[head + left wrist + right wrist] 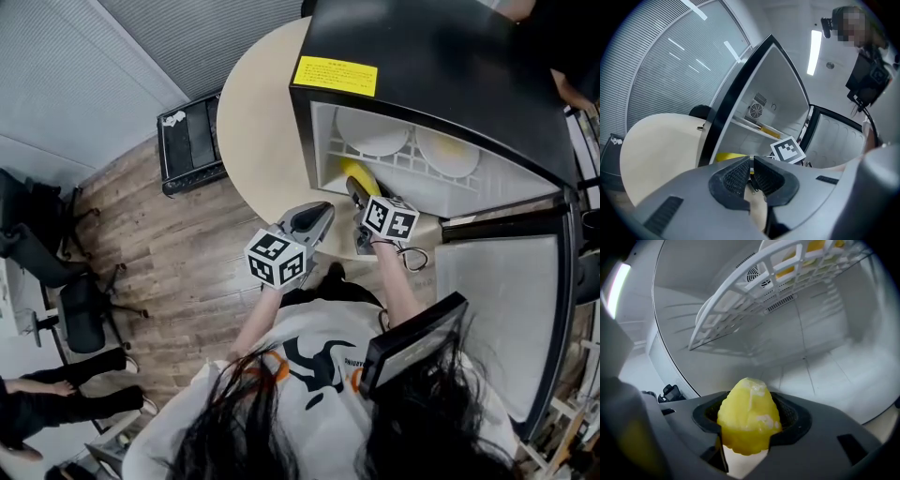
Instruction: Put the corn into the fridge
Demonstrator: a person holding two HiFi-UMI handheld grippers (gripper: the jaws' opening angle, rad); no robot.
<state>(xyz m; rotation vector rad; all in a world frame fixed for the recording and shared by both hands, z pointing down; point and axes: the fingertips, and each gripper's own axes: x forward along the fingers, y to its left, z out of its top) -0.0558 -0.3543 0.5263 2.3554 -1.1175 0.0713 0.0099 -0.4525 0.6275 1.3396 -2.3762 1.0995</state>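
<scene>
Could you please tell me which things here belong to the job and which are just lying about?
In the job: corn, in the right gripper; open fridge.
Lying about: plates on the rack; left gripper, shut and empty; office chair; black crate.

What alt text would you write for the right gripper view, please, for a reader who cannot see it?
The right gripper holds a yellow corn cob end-on between its dark jaws, pointing into the open white fridge. A white wire shelf slants across the top of the view, with the fridge's back wall and floor beyond the corn.
</scene>
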